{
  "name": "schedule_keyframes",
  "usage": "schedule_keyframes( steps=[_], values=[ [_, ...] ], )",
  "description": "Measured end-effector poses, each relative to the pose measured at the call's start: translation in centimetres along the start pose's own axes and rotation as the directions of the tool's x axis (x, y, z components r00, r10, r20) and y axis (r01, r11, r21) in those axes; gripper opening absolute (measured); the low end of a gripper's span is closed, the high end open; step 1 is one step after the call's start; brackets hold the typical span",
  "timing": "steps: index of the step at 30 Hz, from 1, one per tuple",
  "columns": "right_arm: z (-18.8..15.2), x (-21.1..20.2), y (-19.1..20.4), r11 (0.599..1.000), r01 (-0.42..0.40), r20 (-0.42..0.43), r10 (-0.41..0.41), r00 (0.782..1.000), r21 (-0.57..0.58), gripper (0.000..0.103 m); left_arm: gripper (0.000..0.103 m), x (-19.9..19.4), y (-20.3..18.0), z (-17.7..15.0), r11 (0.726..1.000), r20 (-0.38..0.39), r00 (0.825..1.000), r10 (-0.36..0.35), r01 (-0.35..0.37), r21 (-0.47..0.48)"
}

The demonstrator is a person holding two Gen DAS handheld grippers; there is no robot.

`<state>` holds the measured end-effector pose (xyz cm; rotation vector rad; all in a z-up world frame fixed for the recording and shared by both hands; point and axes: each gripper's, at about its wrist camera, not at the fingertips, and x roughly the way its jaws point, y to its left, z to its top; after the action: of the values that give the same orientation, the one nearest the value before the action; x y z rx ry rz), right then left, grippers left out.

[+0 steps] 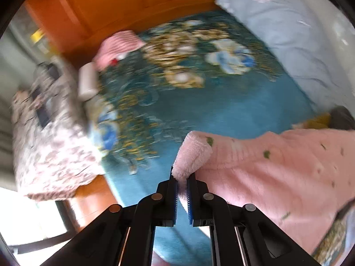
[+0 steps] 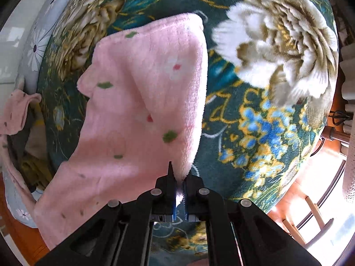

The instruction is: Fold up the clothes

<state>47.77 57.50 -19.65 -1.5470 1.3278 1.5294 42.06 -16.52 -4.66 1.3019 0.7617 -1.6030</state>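
A pink fleece garment [image 1: 273, 170] with small green and red marks lies over a teal floral blanket [image 1: 199, 102] on a bed. My left gripper [image 1: 182, 178] is shut on a fluffy corner of the garment at its left end. My right gripper [image 2: 180, 177] is shut on another edge of the same garment [image 2: 142, 110], which stretches up and away from the fingers over the blanket [image 2: 266, 122]. Part of the garment hangs off the bed's left side in the right wrist view.
A light blue quilt [image 1: 288, 26] with daisy prints lies at the far right. A pink striped pillow [image 1: 117, 46] and a floral pillow [image 1: 53, 137] sit by the orange wooden headboard [image 1: 106, 6]. More clothes [image 2: 20, 115] are heaped at the left.
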Motion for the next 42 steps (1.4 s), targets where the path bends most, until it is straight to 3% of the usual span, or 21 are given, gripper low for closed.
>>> schedule_keyframes(
  steps=[3, 7, 11, 13, 16, 19, 24, 29, 30, 32, 37, 38, 39, 40, 42],
  values=[
    [-0.2, 0.5, -1.6, 1.000, -0.007, -0.045, 0.008, 0.999, 0.014, 0.005, 0.007, 1.0, 2.3, -1.1, 0.996, -0.012, 0.997, 0.072, -0.072, -0.047],
    [0.5, -0.1, -2.3, 1.000, 0.007, -0.049, -0.007, 0.999, -0.009, 0.010, 0.007, 1.6, 4.4, -2.7, 0.988, -0.043, 0.998, 0.046, -0.051, -0.144],
    [2.7, -3.5, -1.7, 0.999, 0.014, 0.064, -0.012, 0.998, -0.035, 0.044, 0.007, 1.7, 3.3, -3.6, 0.995, -0.039, 0.998, 0.046, -0.050, -0.090],
    [3.8, -5.4, -0.4, 0.998, 0.013, 0.126, -0.006, 0.992, -0.058, 0.045, 0.007, 1.7, 3.0, -3.6, 0.996, -0.038, 0.999, 0.034, -0.037, -0.085],
    [5.2, -6.8, 4.1, 0.990, -0.076, 0.141, 0.093, 0.986, -0.122, 0.046, 0.008, 1.9, 3.0, -3.3, 0.995, -0.044, 0.999, 0.005, -0.009, -0.096],
    [4.9, -6.4, 9.6, 0.961, -0.207, 0.093, 0.226, 0.970, -0.182, 0.047, 0.008, 2.8, 3.1, -2.9, 0.991, -0.069, 0.997, -0.018, 0.009, -0.130],
    [2.9, -4.0, 23.6, 0.869, -0.450, -0.051, 0.450, 0.892, -0.207, 0.047, 0.008, 3.7, 2.8, -1.6, 0.987, -0.095, 0.992, -0.086, 0.071, -0.145],
    [1.1, -0.7, 34.7, 0.772, -0.627, -0.187, 0.603, 0.775, -0.110, 0.060, 0.008, 4.2, 2.1, -0.4, 0.972, -0.111, 0.979, -0.169, 0.147, -0.184],
    [1.1, 0.3, 36.4, 0.768, -0.635, -0.194, 0.612, 0.767, -0.087, 0.060, 0.008, 4.3, 2.0, -0.3, 0.970, -0.113, 0.978, -0.176, 0.153, -0.188],
    [1.7, 2.0, 39.0, 0.781, -0.622, -0.177, 0.604, 0.777, -0.065, 0.060, 0.008, 4.4, 2.0, -0.1, 0.968, -0.116, 0.976, -0.184, 0.159, -0.196],
    [2.9, 3.6, 42.6, 0.830, -0.557, -0.096, 0.552, 0.828, -0.028, 0.060, 0.009, 4.9, 2.7, -0.1, 0.964, -0.129, 0.975, -0.179, 0.148, -0.221],
    [3.2, 3.7, 42.7, 0.840, -0.542, -0.083, 0.539, 0.838, -0.010, 0.048, 0.009, 5.0, 2.9, -0.1, 0.964, -0.131, 0.976, -0.175, 0.143, -0.226],
    [3.5, 3.6, 42.7, 0.846, -0.533, -0.081, 0.532, 0.843, 0.010, 0.017, 0.009, 5.1, 3.0, -0.2, 0.962, -0.134, 0.976, -0.171, 0.136, -0.238],
    [3.7, 3.7, 42.7, 0.851, -0.524, -0.086, 0.524, 0.847, 0.029, 0.006, 0.009, 5.2, 3.2, -0.2, 0.959, -0.136, 0.976, -0.168, 0.130, -0.250],
    [4.2, 2.8, 42.7, 0.847, -0.531, -0.073, 0.531, 0.844, 0.013, 0.006, 0.009, 5.5, 3.4, -0.3, 0.945, -0.140, 0.974, -0.180, 0.132, -0.298]
  ],
)
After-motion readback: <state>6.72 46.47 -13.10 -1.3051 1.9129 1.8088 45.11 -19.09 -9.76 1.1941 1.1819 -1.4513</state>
